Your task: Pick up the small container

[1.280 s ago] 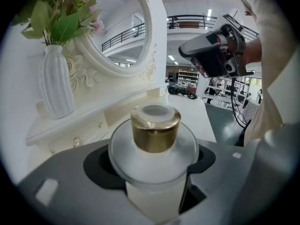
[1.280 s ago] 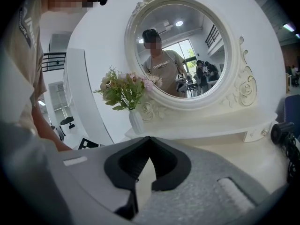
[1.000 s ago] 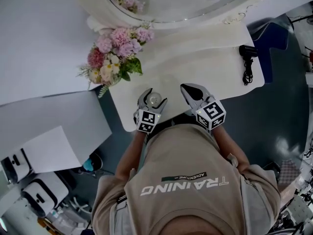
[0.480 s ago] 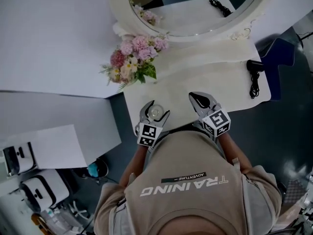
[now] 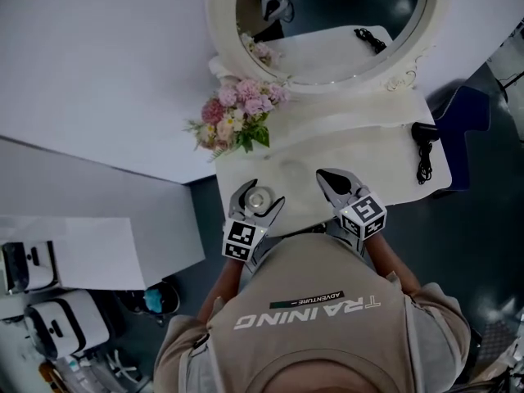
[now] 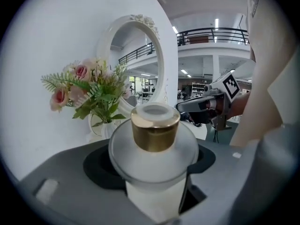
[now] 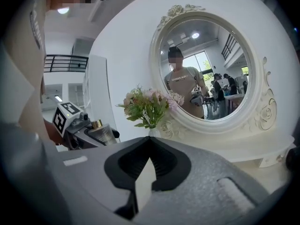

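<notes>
The small container (image 6: 154, 146) is a frosted round jar with a gold neck and a white cap. My left gripper (image 5: 257, 201) is shut on it, at the near left edge of the white vanity table (image 5: 385, 158). In the right gripper view the same container (image 7: 101, 131) shows between the left gripper's jaws. My right gripper (image 5: 337, 184) hovers beside it over the table's near edge, jaws closed together with nothing between them (image 7: 149, 170).
A vase of pink flowers (image 5: 239, 121) stands at the table's far left, below a large oval mirror (image 5: 327, 23). A black hair dryer with its cord (image 5: 425, 146) lies at the right end. White panels (image 5: 90, 80) flank the table.
The head view has shifted, so the table and mirror sit lower and more central. Both grippers hold nearly the same place at the table's near edge, the left still gripping the container.
</notes>
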`<state>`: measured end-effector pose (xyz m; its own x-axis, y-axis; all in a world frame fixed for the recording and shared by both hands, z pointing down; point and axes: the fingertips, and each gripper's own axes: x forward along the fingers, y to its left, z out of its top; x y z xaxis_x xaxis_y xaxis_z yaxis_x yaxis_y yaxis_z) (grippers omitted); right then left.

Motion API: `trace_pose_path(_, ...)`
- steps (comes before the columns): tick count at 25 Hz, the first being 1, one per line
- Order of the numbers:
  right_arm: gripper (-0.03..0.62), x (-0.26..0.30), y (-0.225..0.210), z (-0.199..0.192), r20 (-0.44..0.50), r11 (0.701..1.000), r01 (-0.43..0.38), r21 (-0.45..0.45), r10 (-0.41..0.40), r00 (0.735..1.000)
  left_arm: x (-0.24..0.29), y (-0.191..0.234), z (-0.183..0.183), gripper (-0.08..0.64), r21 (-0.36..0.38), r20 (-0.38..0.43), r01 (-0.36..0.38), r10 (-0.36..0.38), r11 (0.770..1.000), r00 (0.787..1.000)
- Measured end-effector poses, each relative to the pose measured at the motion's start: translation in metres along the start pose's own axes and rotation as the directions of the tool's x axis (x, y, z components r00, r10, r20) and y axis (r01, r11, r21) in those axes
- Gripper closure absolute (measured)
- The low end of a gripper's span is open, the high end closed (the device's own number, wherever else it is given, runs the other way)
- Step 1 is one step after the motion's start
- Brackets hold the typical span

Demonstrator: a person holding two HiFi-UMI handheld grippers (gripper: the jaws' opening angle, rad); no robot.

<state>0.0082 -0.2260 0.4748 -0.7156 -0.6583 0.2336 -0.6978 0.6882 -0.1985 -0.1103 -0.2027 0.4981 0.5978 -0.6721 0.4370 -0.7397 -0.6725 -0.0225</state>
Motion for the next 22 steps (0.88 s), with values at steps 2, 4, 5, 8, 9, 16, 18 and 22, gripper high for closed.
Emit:
trace_pose_path(2, 0.591, -0.004, 0.001, 0.011, 0.023, 1.0, -0.011, 0.024, 0.011, 1.0, -0.002, 0.001, 0.009, 0.202, 0.012, 0.004, 0.009, -0.009, 1.0, 1.0)
trace_pose_path(4, 0.591, -0.007, 0.0, 0.022, 0.038, 1.0, -0.014, 0.016, 0.013, 0.999, -0.004, 0.002, 0.018, 0.202, 0.017, 0.013, 0.014, -0.014, 1.0, 1.0)
trace_pose_path(5, 0.591, -0.008, -0.001, 0.026, 0.043, 1.0, -0.014, 0.007, 0.013, 0.999, -0.004, 0.002, 0.023, 0.202, 0.015, 0.022, 0.014, -0.015, 1.0, 1.0)
trace_pose_path(8, 0.591, -0.009, -0.002, 0.034, 0.038, 0.999, 0.001, -0.041, 0.001, 0.999, -0.005, 0.004, 0.033, 0.202, 0.015, 0.048, 0.015, -0.015, 1.0, 0.999)
trace_pose_path(9, 0.591, -0.01, -0.002, 0.034, 0.032, 0.998, 0.007, -0.061, -0.005, 0.999, -0.006, 0.003, 0.035, 0.202, 0.017, 0.05, 0.014, -0.015, 1.0, 0.999)
trace_pose_path(16, 0.591, -0.016, 0.008, 0.049, 0.037, 0.99, 0.013, -0.139, -0.008, 0.999, -0.012, 0.004, 0.045, 0.202, 0.045, 0.052, 0.027, -0.029, 0.999, 0.998)
trace_pose_path(18, 0.591, -0.016, 0.009, 0.055, 0.047, 0.988, 0.019, -0.155, -0.012, 0.999, -0.01, 0.007, 0.045, 0.202, 0.039, 0.057, 0.025, -0.027, 0.999, 0.998)
trace_pose_path(22, 0.591, -0.016, 0.009, 0.06, 0.058, 0.987, 0.032, -0.159, -0.023, 0.998, -0.012, 0.011, 0.046, 0.202, 0.023, 0.066, 0.01, -0.012, 1.0, 0.998)
